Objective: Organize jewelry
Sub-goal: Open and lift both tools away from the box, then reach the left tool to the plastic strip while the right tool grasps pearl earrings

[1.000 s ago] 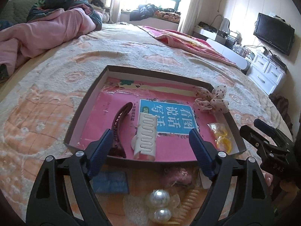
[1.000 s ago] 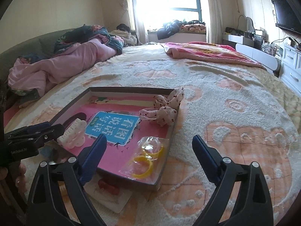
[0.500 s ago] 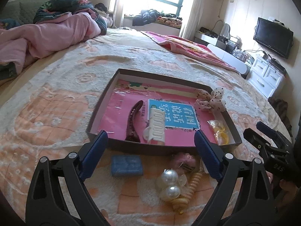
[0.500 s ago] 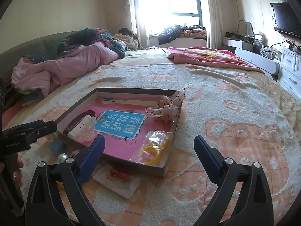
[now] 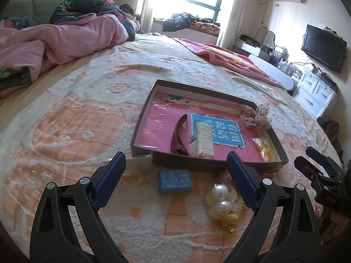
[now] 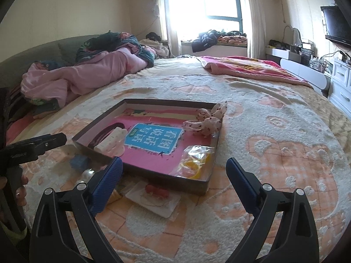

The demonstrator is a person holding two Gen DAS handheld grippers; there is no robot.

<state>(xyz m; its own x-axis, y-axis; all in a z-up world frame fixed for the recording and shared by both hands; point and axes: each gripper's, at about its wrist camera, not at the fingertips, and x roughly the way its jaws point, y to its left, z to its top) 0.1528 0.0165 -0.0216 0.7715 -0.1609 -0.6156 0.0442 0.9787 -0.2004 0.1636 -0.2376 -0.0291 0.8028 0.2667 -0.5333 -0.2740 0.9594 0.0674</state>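
Both claws have drawn back from the shallow box (image 5: 143, 118) since a second ago, so the items lying on the bed in front of it now show. The left claw (image 5: 175, 176) stands released, wider than before, with nothing between its blue pads (image 5: 109, 176). The right claw (image 6: 173, 176) is likewise released and empty.

Inside the box, on its pink liner: a dark maroon hair clip (image 5: 178, 134) and a white claw clip (image 5: 205, 141) side by side near the front wall, a polka-dot fabric bow (image 5: 255, 116) at the far right corner, draped over the rim, and a clear bag of yellow rings (image 5: 264, 149) along the right wall.

Outside the box, on the patterned bedspread (image 5: 76, 131) just beside the front wall: a blue rectangular block (image 5: 175, 180), a pearl hair piece (image 5: 219, 201) touching a coiled yellow hair tie (image 5: 230, 218), and a white card carrying a red item (image 6: 156, 194).
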